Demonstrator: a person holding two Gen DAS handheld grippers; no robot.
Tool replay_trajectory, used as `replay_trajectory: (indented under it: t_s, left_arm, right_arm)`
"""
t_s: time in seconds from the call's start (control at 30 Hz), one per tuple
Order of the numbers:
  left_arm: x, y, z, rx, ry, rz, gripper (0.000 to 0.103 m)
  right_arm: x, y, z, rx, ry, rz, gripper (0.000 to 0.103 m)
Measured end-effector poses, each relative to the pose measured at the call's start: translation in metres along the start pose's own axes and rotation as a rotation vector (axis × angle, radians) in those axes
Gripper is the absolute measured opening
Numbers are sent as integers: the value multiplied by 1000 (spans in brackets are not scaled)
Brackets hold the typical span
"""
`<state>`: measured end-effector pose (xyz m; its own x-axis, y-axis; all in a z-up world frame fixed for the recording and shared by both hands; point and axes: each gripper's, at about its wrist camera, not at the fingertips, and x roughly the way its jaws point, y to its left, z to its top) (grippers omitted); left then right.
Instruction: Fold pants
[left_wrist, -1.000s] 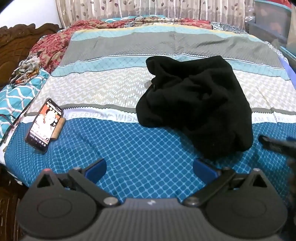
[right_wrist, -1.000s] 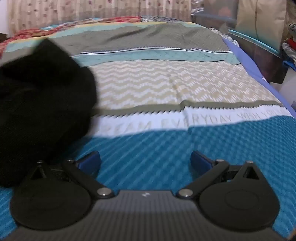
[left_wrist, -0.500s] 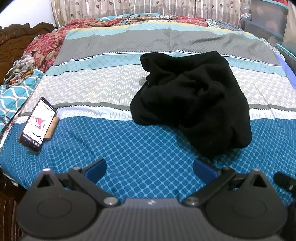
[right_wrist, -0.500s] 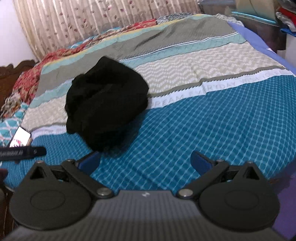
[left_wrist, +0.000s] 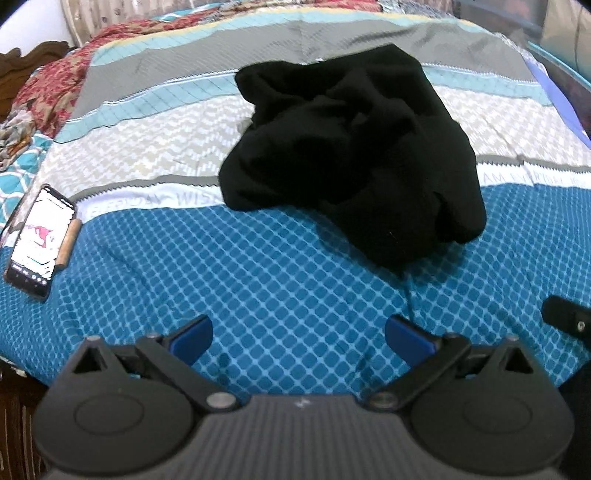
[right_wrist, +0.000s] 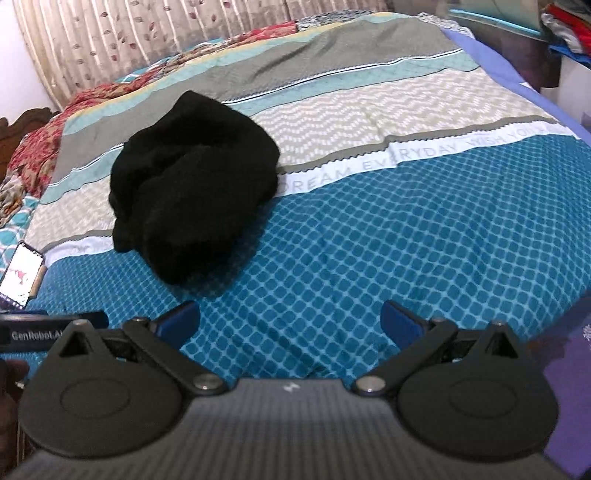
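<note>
Black pants (left_wrist: 354, 147) lie crumpled in a heap on the patterned bedspread (left_wrist: 258, 266), straddling the beige zigzag band and the blue diamond band. In the right wrist view the same pants (right_wrist: 195, 192) sit left of centre. My left gripper (left_wrist: 299, 339) hovers open over the blue band near the bed's front edge, short of the heap, with nothing between its blue pads. My right gripper (right_wrist: 291, 321) is also open and holds nothing, a little nearer than the heap's front edge and to its right. A black piece of the right tool (left_wrist: 565, 317) shows at the far right of the left wrist view.
A lit phone (left_wrist: 38, 240) lies propped on a small wooden stick at the bed's left edge. Crumpled patterned cloth (left_wrist: 40, 92) and a carved headboard sit at the far left. Curtains (right_wrist: 147, 33) hang behind. Storage boxes and stacked clothes (right_wrist: 554, 33) stand to the right.
The left gripper has moved in closer to the pants, which now fill more of its view. The right gripper swung left and back, bringing the whole heap into its view. Both stayed open.
</note>
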<state>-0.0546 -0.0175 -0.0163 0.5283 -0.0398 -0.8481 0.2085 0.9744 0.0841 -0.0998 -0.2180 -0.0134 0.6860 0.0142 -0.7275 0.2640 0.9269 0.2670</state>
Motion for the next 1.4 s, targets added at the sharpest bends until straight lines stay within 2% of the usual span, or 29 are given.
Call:
replay_trajectory:
  t_s: [0.5, 0.7, 0.73, 0.77, 0.83, 0.93, 1.03, 1.17, 1.23, 1.3, 1.33, 1.37, 1.4]
  left_arm:
    - [17, -6, 4, 14, 39, -7, 103]
    - [15, -1, 6, 2, 20, -31, 103]
    - [12, 3, 8, -8, 1, -42, 103]
    - [9, 8, 9, -22, -22, -50, 103]
    - [5, 22, 13, -54, -66, -52, 103]
    - [2, 50, 16, -104, -115, -55, 103]
    - [4, 77, 19, -165, -138, -69, 103]
    - [7, 100, 22, -205, -152, -81, 103]
    - [9, 104, 25, -209, -157, -86, 103]
    - [12, 106, 29, -202, -157, -93, 103]
    - [13, 106, 30, -195, -158, -103, 103]
    - [16, 106, 33, -186, -153, -112, 103]
    - [19, 105, 34, -178, -146, -118, 103]
  right_arm:
    - [14, -5, 1, 14, 54, -2, 103]
    - [18, -11, 0, 41, 71, 47, 103]
    - [20, -11, 1, 48, 83, 55, 100]
    - [20, -11, 2, 46, 86, 54, 93]
    - [20, -6, 7, 14, 64, 57, 89]
    - [17, 10, 29, -78, -3, 103, 89]
    - [17, 42, 66, -223, -112, 134, 88]
    - [31, 88, 116, -355, -173, 230, 88]
    - [53, 110, 135, -394, -138, 264, 88]
    - [86, 126, 146, -425, -55, 232, 87]
    - [103, 132, 147, -459, -9, 207, 72]
    - [119, 134, 149, -481, 40, 187, 30]
    - [132, 132, 152, -472, 92, 175, 6]
